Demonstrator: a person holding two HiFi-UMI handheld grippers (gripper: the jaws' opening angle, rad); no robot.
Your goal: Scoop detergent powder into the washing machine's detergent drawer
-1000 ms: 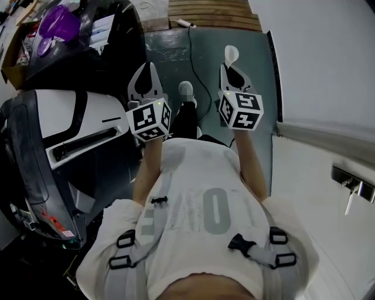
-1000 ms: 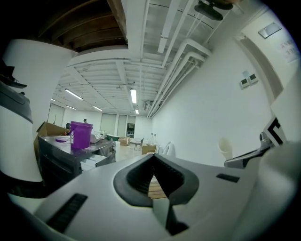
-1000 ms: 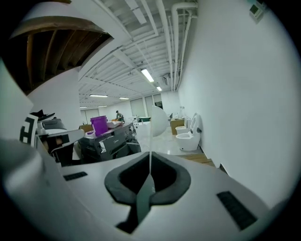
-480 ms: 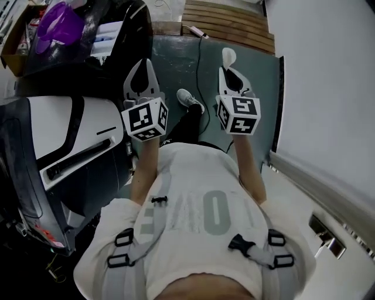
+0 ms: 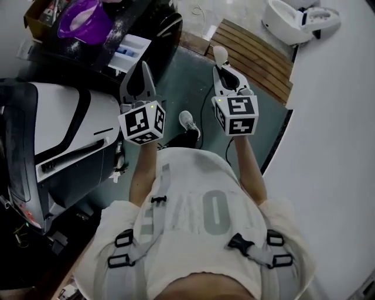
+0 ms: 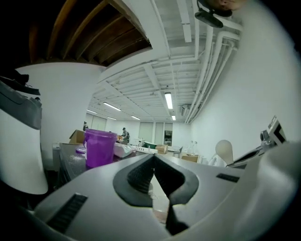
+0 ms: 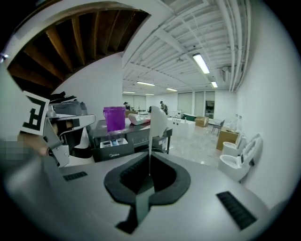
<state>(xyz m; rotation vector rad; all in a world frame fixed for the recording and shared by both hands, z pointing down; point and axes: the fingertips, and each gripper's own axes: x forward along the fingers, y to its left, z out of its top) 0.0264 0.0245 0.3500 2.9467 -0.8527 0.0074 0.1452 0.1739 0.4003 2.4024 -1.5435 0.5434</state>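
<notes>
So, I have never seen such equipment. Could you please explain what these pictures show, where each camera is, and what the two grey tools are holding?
There is no robot: a person holds a two-jaw gripper in each hand. The head view looks down from the person's head; the other two cameras ride on the grippers and look along their jaws. The left gripper is shut and empty. The right gripper is shut on a white spoon. Ahead, a purple tub stands on the dark washing machine, whose detergent drawer is pulled open. A white toilet stands farther right.
</notes>
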